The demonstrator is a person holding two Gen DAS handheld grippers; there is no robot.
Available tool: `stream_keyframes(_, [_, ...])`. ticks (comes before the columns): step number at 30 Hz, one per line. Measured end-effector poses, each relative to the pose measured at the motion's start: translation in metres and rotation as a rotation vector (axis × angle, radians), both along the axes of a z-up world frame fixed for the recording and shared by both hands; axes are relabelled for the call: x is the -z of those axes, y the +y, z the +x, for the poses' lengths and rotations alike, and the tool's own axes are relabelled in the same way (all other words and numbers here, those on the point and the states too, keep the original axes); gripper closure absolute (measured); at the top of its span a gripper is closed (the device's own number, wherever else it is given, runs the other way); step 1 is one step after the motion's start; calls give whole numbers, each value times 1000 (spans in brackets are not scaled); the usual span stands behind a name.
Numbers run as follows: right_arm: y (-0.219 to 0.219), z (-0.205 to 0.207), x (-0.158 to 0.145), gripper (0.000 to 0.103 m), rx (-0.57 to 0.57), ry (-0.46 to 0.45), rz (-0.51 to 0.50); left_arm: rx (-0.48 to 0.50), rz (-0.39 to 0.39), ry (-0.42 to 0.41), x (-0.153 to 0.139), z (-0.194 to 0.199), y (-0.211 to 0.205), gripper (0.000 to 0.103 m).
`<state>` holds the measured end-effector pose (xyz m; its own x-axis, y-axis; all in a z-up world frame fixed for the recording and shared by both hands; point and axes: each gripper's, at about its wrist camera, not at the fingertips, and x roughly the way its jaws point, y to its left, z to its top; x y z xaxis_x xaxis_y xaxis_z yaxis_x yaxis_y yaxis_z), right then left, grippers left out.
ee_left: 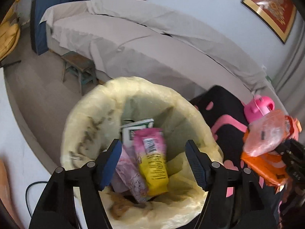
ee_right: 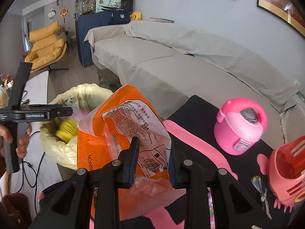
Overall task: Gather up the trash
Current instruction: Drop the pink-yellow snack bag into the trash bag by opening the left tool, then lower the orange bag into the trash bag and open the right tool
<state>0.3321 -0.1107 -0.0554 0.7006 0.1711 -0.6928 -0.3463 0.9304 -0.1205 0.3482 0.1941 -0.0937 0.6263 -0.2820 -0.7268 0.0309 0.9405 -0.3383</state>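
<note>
A bin with a pale yellow liner (ee_left: 91,126) stands on the floor below my left gripper (ee_left: 153,163), which is open and empty above its mouth. A pink and yellow wrapper (ee_left: 152,160) lies in the bin with other packets. My right gripper (ee_right: 152,162) is shut on an orange and clear plastic bag (ee_right: 125,126) and holds it just right of the bin (ee_right: 57,150). In the left wrist view the orange bag (ee_left: 266,143) and right gripper appear at the right edge.
A black table with pink shapes (ee_right: 198,118) holds a pink bottle (ee_right: 240,126) and a coral basket (ee_right: 287,173). A grey covered sofa (ee_right: 171,61) runs behind. A small stool (ee_left: 78,64) stands near the bin. Cables (ee_right: 32,169) lie on the floor.
</note>
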Motion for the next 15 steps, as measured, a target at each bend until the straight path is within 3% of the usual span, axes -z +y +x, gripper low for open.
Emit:
stream_keyframes(3, [19, 16, 6, 78, -24, 13, -8, -86, -6, -30, -12, -7, 29, 30])
stream_keyframes(8, [77, 38, 11, 78, -105, 11, -29, -216, 58, -84, -31, -26, 68, 26])
stream_keyframes(15, [181, 81, 55, 77, -189, 61, -112, -274, 75, -119, -34, -54, 99, 22])
